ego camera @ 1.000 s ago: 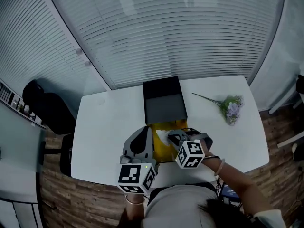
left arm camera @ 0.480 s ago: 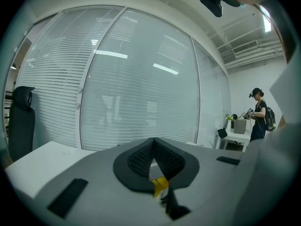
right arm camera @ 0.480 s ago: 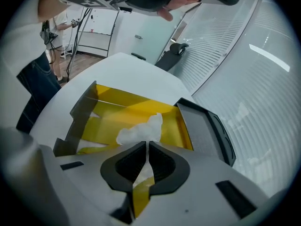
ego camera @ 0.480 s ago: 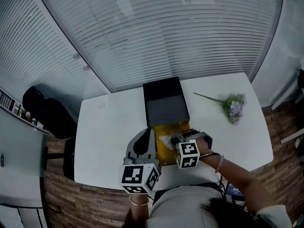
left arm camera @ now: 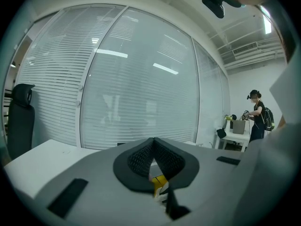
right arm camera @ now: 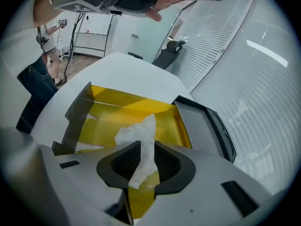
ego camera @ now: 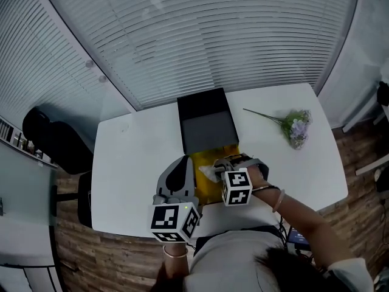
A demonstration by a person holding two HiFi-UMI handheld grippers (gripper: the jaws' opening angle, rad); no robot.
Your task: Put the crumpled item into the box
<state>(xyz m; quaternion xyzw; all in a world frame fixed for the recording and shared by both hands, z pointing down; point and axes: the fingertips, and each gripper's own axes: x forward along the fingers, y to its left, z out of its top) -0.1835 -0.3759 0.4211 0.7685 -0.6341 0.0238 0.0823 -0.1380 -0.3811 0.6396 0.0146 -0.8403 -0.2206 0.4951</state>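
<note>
The crumpled item is a white wad of tissue. My right gripper is shut on it, and part of it sticks out past the jaws. It hangs over the open yellow box, whose grey flap stands at the left. In the head view the right gripper holds the tissue above the yellow box near the table's front edge. My left gripper rests just left of the box. In the left gripper view its jaws are shut with nothing between them.
A black lid or tray lies directly behind the yellow box, also seen in the right gripper view. A sprig of flowers lies at the right of the white table. A dark chair stands off the table's left side.
Both grippers keep their places by the yellow box. The right one stays shut on the tissue. The head view has shifted slightly.
</note>
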